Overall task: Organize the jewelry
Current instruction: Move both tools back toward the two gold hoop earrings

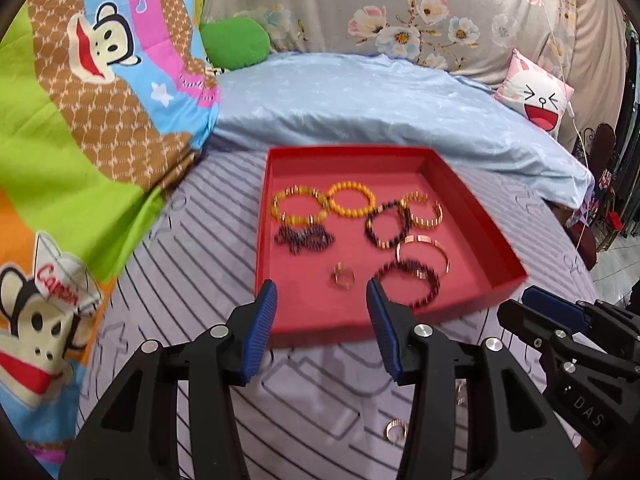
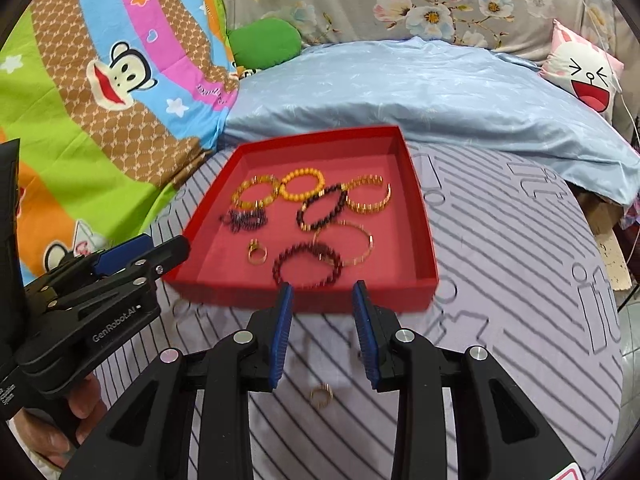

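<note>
A red tray [image 2: 416, 208] lies on the striped bed sheet [image 2: 520, 264], and inside it are several bracelets: a yellow bead bracelet [image 2: 303, 184], a dark bead bracelet [image 2: 307, 265], a thin gold bangle [image 2: 348, 242] and a small gold ring [image 2: 256, 254]. One more gold ring [image 2: 321, 395] lies on the sheet in front of the tray. The left gripper [image 1: 322, 292] and the right gripper [image 2: 323, 292] both hang near the tray's front wall, jaws partly open and empty.
</note>
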{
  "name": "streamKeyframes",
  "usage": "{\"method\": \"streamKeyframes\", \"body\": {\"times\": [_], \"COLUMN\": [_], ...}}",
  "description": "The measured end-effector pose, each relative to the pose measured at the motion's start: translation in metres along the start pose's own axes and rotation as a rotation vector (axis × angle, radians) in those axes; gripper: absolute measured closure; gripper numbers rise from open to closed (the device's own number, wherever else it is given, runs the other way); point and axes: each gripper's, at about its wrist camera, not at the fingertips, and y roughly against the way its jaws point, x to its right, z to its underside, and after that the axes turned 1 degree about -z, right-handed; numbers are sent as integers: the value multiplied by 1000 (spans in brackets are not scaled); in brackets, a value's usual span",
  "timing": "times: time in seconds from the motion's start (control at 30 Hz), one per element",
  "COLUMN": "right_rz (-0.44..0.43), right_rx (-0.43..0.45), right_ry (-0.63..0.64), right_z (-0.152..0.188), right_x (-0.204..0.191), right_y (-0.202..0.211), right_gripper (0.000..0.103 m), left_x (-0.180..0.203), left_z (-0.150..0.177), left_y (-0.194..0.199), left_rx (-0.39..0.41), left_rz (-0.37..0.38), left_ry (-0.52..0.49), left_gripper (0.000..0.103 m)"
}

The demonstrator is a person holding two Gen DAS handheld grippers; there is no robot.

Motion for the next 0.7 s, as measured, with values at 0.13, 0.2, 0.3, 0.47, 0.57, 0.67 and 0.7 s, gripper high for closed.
{"method": "streamKeyframes", "body": {"times": [0.13,0.2,0.3,0.47,0.57,0.67,0.7], "right_rz": [16,29,41,48,44,42,41], "right_rx": [-13,-22,-47,-79,-89,-93,-92], "right_ry": [4,8,19,8,-4,-8,-8], "right_z": [22,34,52,73,78,80,80], "right_x": [-1,-1,-2,-2,-1,-1,-1], "right_y": [3,3,0,-7,-10,-14,-15], "right_gripper": [72,72,72,72,72,72,72], "left_x": [2,3,2,0,-2,-1,-1], "left_z": [22,33,48,70,80,89,91], "left_y": [1,2,3,2,3,4,4], "left_rx": [-29,-38,-50,-75,-81,-83,-87], "left_rz": [4,1,3,-2,0,-7,-7], "left_ry": [9,11,9,17,18,5,3], "left_gripper": [59,59,59,59,59,59,59]}}
